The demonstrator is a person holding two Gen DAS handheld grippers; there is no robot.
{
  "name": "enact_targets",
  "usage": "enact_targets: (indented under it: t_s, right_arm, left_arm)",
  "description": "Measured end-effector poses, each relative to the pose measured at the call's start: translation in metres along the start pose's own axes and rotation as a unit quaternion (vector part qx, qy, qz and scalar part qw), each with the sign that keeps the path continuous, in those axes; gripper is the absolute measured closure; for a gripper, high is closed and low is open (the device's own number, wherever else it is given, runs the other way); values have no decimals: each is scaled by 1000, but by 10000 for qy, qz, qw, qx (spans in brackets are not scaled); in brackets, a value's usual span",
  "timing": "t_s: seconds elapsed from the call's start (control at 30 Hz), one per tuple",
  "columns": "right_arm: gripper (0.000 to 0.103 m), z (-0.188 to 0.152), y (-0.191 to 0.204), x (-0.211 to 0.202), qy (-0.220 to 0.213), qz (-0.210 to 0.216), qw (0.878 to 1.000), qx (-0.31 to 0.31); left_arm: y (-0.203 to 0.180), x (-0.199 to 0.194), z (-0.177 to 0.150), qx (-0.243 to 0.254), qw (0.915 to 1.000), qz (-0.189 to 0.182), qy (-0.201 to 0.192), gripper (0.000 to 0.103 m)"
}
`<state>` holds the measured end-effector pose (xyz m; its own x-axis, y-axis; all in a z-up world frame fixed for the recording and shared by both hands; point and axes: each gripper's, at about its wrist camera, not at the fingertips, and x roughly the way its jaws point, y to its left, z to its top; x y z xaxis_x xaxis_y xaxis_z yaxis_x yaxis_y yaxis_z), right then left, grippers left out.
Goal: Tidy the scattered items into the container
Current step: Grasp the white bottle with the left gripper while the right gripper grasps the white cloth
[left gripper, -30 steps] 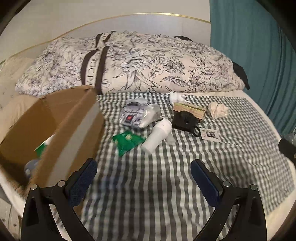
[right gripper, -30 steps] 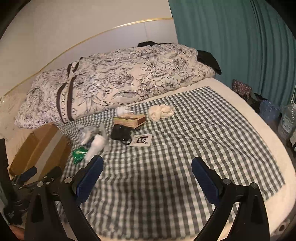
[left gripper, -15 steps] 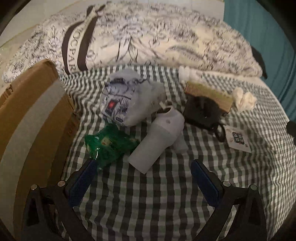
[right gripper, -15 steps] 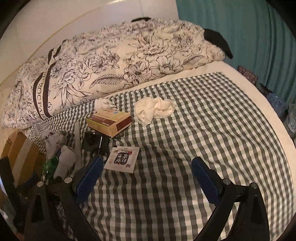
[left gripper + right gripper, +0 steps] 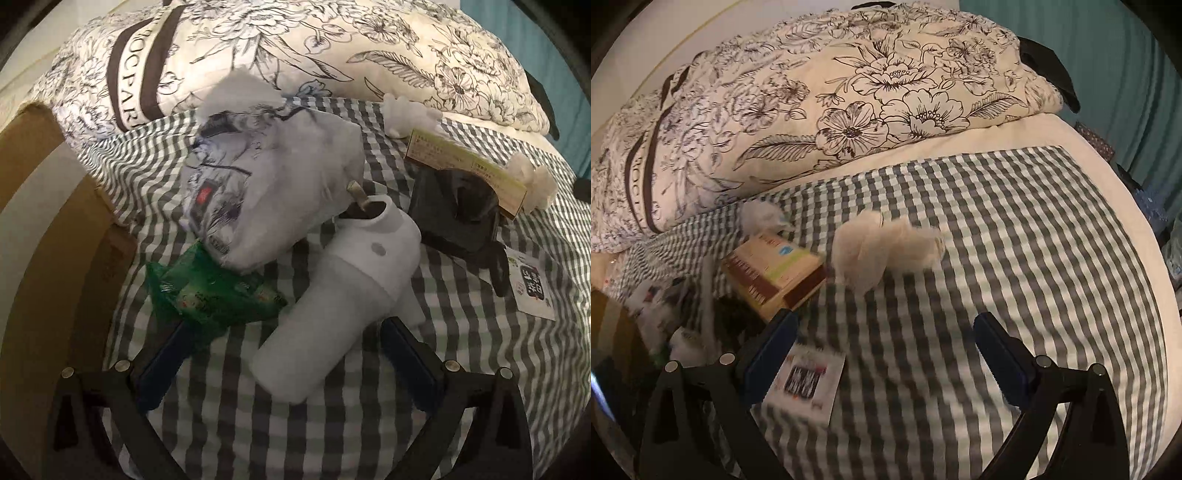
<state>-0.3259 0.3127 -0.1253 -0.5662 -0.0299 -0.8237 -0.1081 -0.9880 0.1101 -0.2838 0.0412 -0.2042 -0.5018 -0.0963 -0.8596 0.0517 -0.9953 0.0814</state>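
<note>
A white bottle-shaped item [image 5: 343,280] lies on the checked bedspread, its base between the fingers of my open left gripper [image 5: 288,343]. Beside it lie a green packet [image 5: 210,291], a grey printed plastic bag [image 5: 269,184], a black pouch [image 5: 458,214], a tan flat box [image 5: 465,166] and a small printed card [image 5: 532,288]. The cardboard box [image 5: 48,229] stands at the left. My open right gripper [image 5: 884,334] hovers low over the bed, just short of a cream crumpled cloth [image 5: 886,251], with the tan box [image 5: 775,273] and the card [image 5: 809,380] to its left.
A floral folded duvet [image 5: 849,110] lies along the back of the bed. A small white fluffy item [image 5: 761,216] sits behind the tan box. A teal curtain [image 5: 1126,74] hangs at the right, with clutter on the floor beyond the bed's edge.
Both grippers have moved forward and down toward the items. The white bottle now lies between the left fingers, and the cream cloth is much closer to the right gripper.
</note>
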Motion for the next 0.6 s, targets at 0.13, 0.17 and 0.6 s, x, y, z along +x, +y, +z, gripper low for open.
enact_targets:
  t_s: [0.13, 0.17, 0.6]
  right_arm:
    - [6, 17, 2, 29, 41, -57, 10000, -46]
    - [6, 21, 3, 37, 48, -104, 9999, -72]
    - [78, 33, 9, 94, 270, -849, 9949, -477]
  left_arm:
    - [-3, 3, 4, 144, 9998, -110, -3, 21]
    - [-3, 4, 5, 172, 9996, -210, 43, 37]
    - [4, -3, 11, 44, 9969, -782, 111, 71]
